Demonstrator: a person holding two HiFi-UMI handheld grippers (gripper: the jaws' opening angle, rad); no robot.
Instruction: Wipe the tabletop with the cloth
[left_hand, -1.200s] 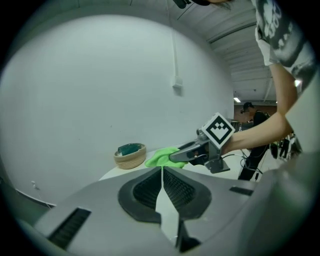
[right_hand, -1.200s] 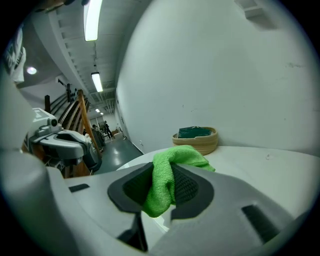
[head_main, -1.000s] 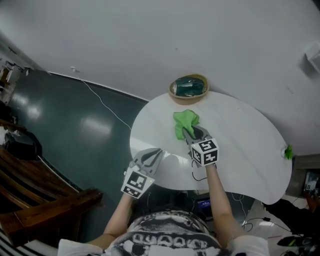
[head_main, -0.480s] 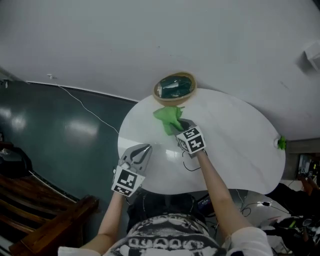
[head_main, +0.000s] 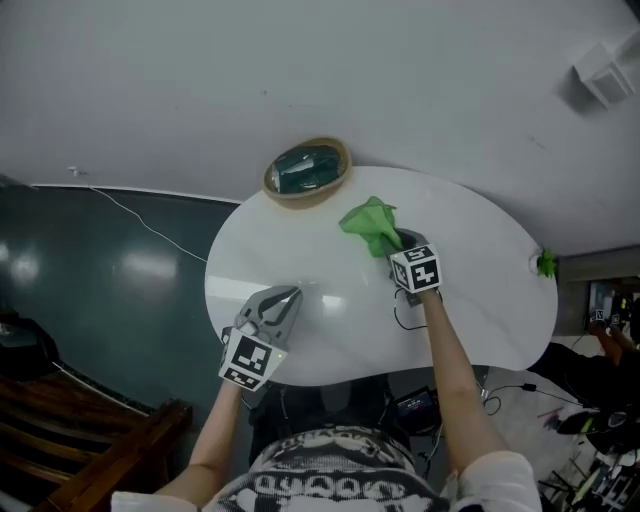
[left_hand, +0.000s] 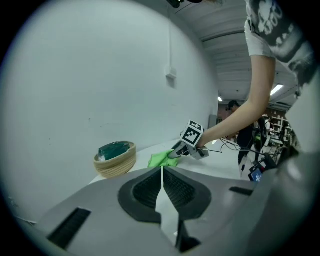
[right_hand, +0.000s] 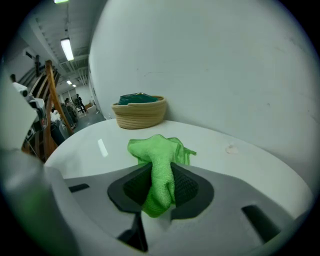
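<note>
Grey jaws of my left gripper (head_main: 286, 298) sit pressed together on nothing above the near edge of the white tabletop (head_main: 470, 290), while farther out my right gripper (head_main: 394, 241) pinches the green cloth (head_main: 368, 220), its loose end bunched on the table just ahead of the tips, short of the woven basket (head_main: 306, 170).

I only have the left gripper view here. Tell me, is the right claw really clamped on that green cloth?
Observer: Yes, the right gripper view shows the right claw shut on the cloth, a fold bunched between its jaws.
Operator: Anything ahead of it to wipe?
Observer: A small faint mark on the tabletop, right of the cloth.
Operator: Where is my left claw?
Observer: The head view puts the left claw over the tabletop's near left part, apart from the cloth.
</note>
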